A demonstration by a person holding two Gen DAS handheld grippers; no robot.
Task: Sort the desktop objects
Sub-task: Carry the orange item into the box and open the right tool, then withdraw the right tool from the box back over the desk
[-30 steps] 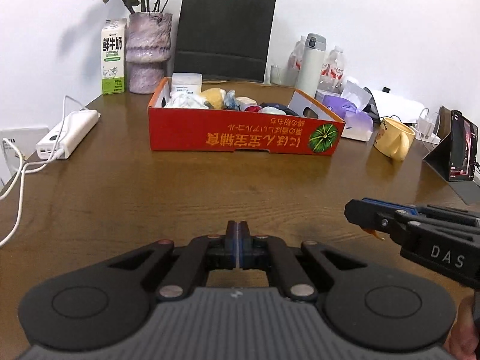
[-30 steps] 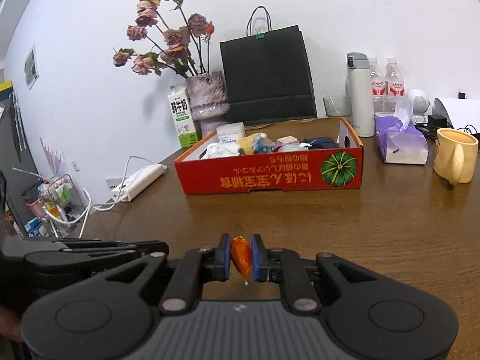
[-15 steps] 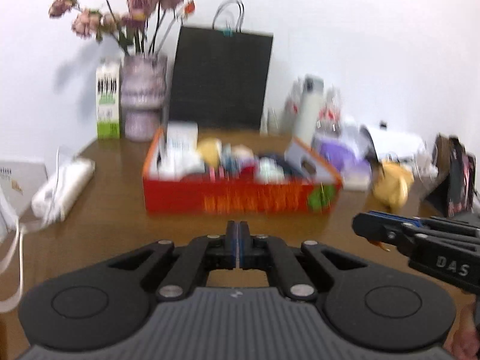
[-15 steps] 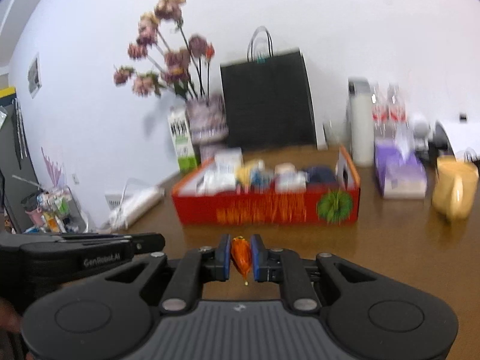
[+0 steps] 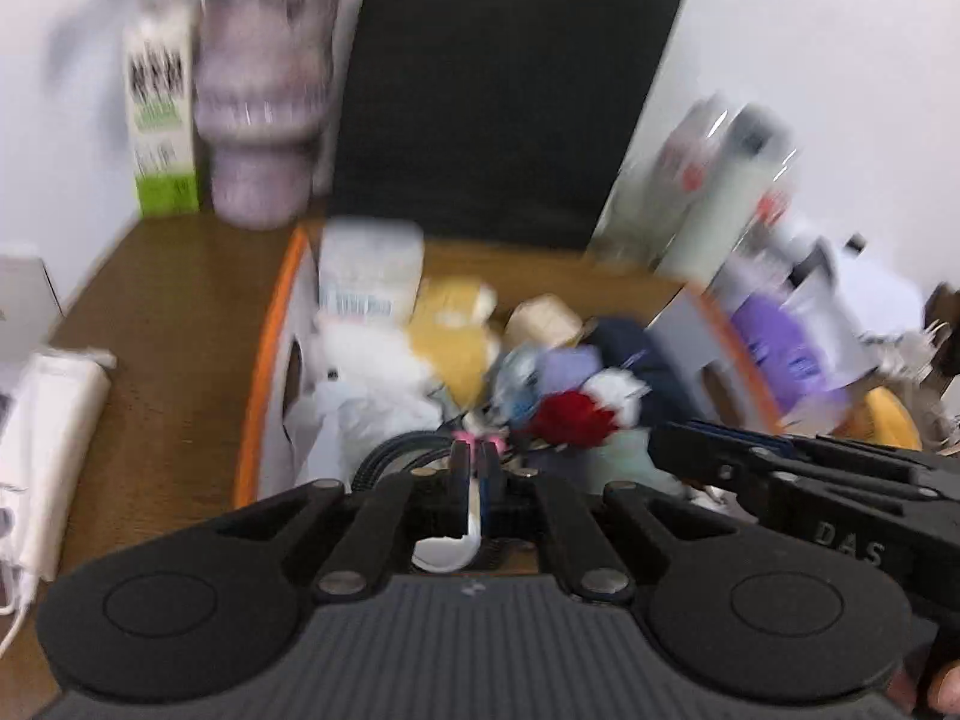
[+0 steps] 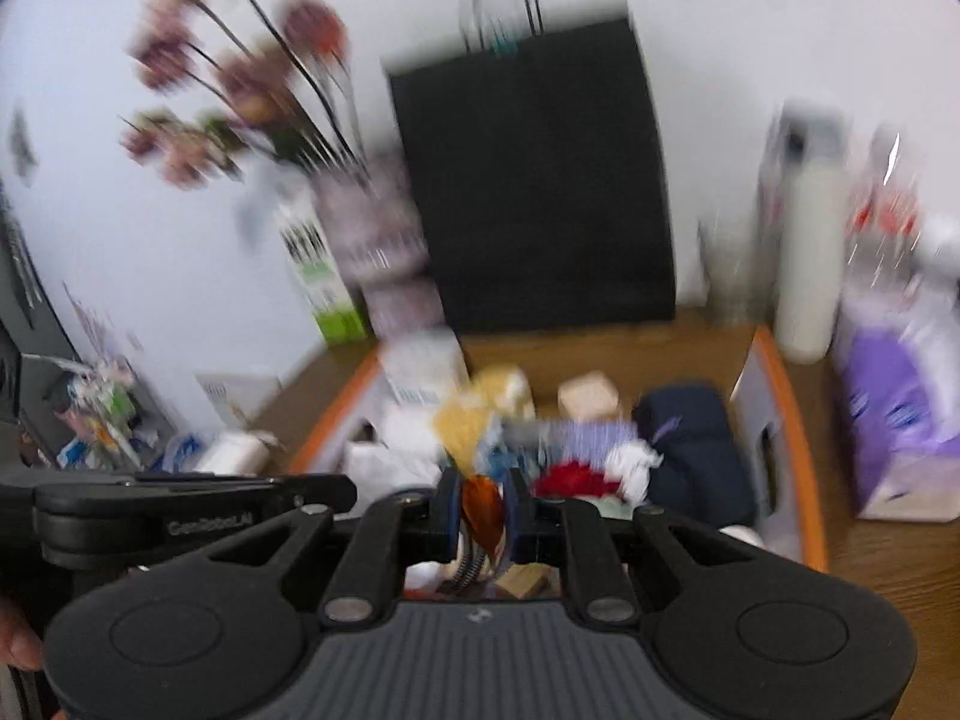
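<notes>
Small orange wrapped piece (image 6: 483, 509) upright over the cluttered orange-rimmed box (image 6: 791, 420), details blurred

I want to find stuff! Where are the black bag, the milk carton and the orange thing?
black bag (image 6: 534, 180), right wrist view, its front.
milk carton (image 5: 161, 120), left wrist view, its front.
orange thing (image 6: 483, 507), right wrist view, its middle.

A plain white wall (image 6: 750, 18) rises behind a brown wooden desk (image 5: 174, 300), evenly lit, and both views are smeared with motion blur. Against the wall stand a black paper bag (image 6: 534, 180) with thin handles, a pale purple vase (image 5: 264, 120) holding dried pink flowers (image 6: 240, 78), and a white-and-green milk carton (image 5: 162, 120). A white power strip (image 5: 48, 450) lies along the desk's left edge.
</notes>
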